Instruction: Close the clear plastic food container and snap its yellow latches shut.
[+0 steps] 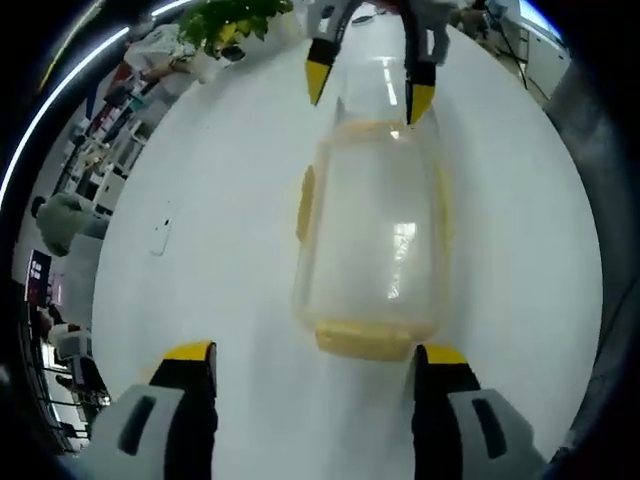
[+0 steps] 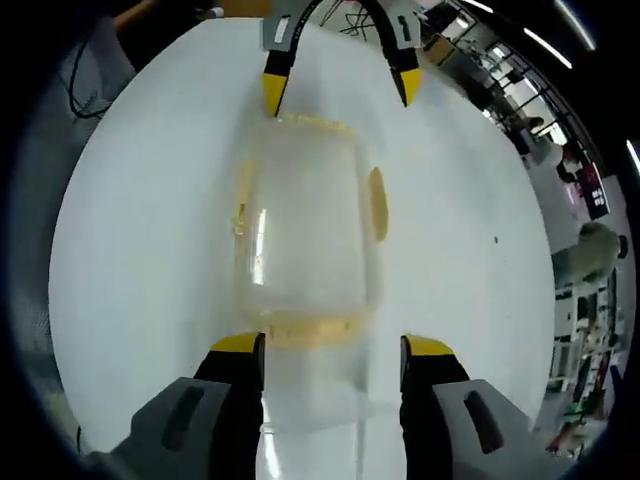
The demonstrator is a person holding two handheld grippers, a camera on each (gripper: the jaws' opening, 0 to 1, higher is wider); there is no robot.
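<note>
Your left gripper (image 1: 312, 362) and right gripper (image 2: 332, 350) both sit wide open, facing off across the clear rectangular plastic container (image 1: 368, 238) with yellow latches (image 1: 304, 202) on the white table (image 1: 200, 300).

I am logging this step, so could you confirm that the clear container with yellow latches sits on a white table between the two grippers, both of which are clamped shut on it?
Not quite: neither gripper is clamped. The left gripper and the right gripper both stand open at opposite ends of the clear container, as the left gripper view and right gripper view show. It does sit on the white table between them, with its yellow latches visible.
</note>
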